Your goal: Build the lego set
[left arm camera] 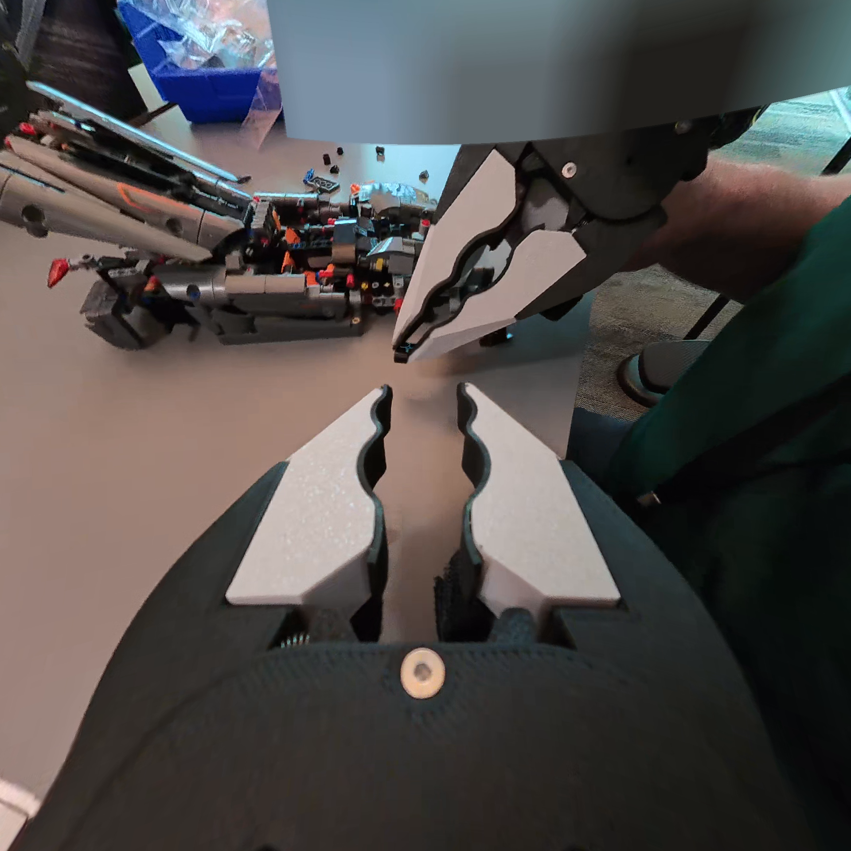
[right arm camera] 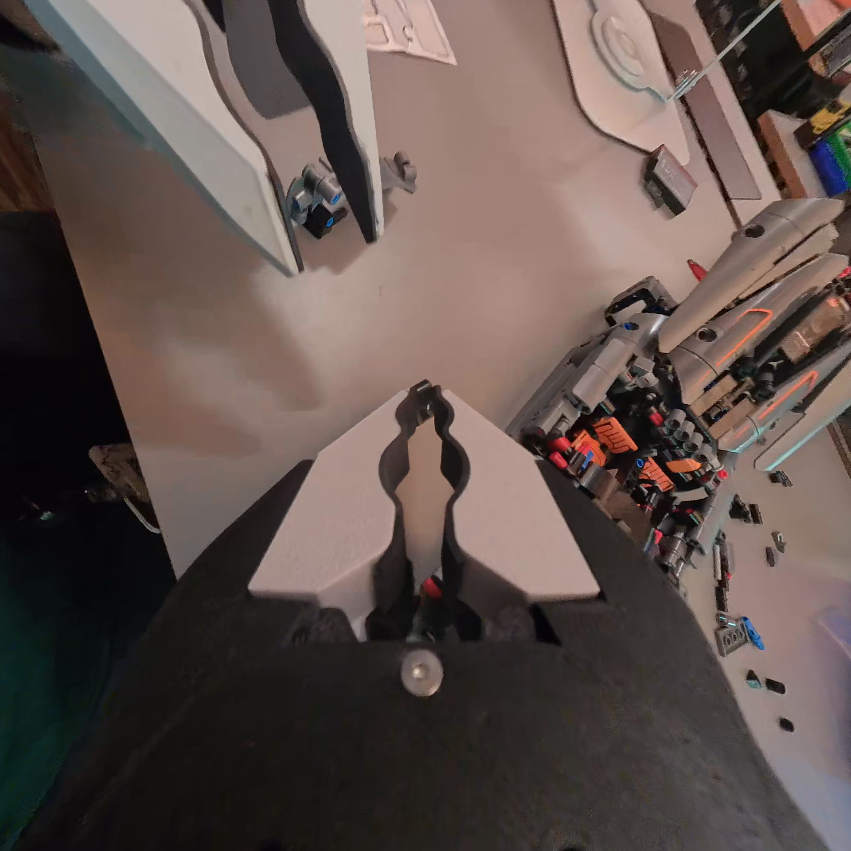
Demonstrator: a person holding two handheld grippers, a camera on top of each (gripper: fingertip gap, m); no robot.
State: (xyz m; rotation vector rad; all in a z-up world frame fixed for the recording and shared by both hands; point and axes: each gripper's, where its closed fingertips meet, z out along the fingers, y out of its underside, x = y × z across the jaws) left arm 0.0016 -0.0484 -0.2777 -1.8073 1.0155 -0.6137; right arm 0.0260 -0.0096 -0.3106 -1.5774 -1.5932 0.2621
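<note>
Our right gripper (right arm camera: 426,397) pinches a tiny black piece (right arm camera: 422,391) at its tips; it could pop out and get lost. Our left gripper (left arm camera: 423,396) is spread, empty. The lego car (right arm camera: 681,414) sits right of it on the counter (right arm camera: 322,322).

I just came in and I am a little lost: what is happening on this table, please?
A person with a gripper in each hand is building a lego set. The right gripper is shut on a small black piece at its fingertips. The left gripper is open and, in the right wrist view, stands around a small grey and black part on the table. The half-built grey and orange model lies nearby, with loose pieces beside it.
</note>
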